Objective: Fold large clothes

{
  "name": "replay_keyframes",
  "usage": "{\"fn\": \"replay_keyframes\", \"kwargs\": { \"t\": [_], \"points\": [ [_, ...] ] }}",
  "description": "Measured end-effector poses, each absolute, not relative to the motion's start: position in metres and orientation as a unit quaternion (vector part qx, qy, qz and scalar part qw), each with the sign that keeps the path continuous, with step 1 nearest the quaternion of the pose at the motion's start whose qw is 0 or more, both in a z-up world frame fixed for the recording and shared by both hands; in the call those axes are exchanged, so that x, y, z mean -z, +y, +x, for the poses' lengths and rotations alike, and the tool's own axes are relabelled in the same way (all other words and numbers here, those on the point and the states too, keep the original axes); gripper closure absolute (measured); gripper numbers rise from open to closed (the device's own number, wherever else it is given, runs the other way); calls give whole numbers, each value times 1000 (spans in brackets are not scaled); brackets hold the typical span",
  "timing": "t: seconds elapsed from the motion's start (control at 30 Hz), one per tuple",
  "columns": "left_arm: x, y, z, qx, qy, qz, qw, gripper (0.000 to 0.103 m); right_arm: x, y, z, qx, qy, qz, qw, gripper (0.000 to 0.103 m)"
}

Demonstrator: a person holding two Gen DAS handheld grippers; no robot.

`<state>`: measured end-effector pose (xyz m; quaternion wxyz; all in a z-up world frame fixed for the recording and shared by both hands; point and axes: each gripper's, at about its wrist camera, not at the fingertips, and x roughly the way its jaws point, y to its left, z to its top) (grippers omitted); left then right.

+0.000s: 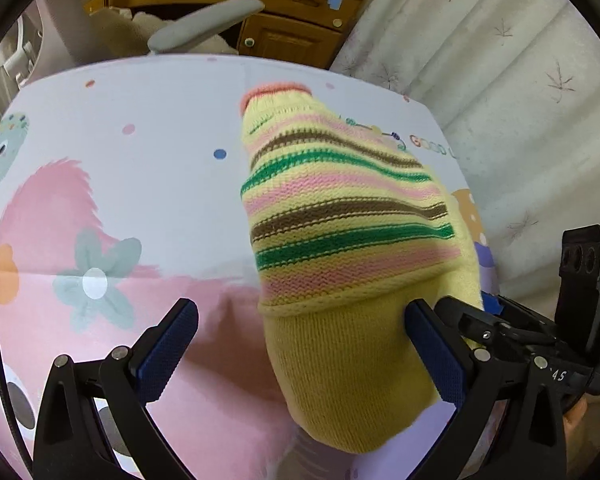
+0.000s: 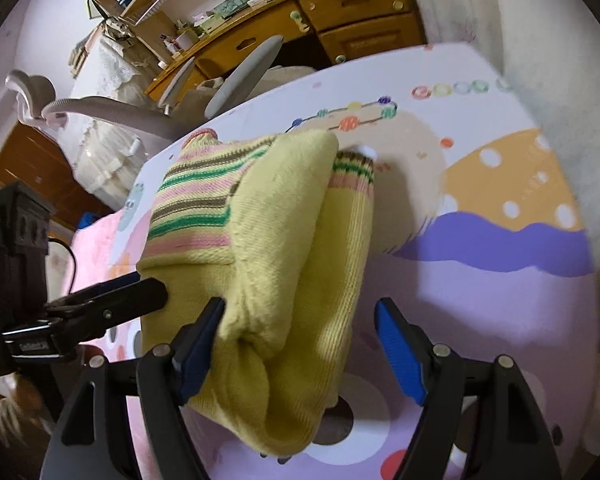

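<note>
A patterned play mat (image 1: 148,216) is covering the surface, with a wooden desk (image 2: 352,20) behind. Both tongs are standing spread, pinching nothing: the left gripper (image 1: 300,344) and right gripper (image 2: 300,344) are flanking the folded yellow striped sweater (image 1: 340,220) lying on the mat. To finish well, I think each should be pressing the bundle flat, keeping edges aligned.

Both wrist views close above sweater (image 1: 352,240), facing desk (image 2: 340,28)
</note>
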<state>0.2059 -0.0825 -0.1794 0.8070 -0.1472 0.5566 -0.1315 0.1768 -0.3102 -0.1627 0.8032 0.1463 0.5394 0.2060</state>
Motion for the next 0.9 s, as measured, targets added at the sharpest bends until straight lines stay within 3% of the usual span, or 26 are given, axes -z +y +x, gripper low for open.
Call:
{"fn": "replay_keyframes", "kwargs": {
  "t": [0.3, 0.37, 0.73, 0.8, 0.9],
  "points": [
    [197, -76, 212, 158, 553, -204, 792, 1, 173, -316, 184, -250, 533, 181, 788, 21],
    [199, -76, 212, 160, 551, -207, 792, 1, 176, -315, 185, -269, 537, 194, 776, 33],
    [216, -76, 215, 187, 542, -234, 785, 1, 179, -315, 188, -287, 531, 207, 770, 35],
    [215, -81, 215, 208, 541, -241, 778, 23, 180, -315, 187, -291, 531, 210, 767, 43],
    [208, -86, 214, 206, 541, -228, 783, 29, 175, -313, 185, -291, 528, 200, 773, 53]
  ]
}}
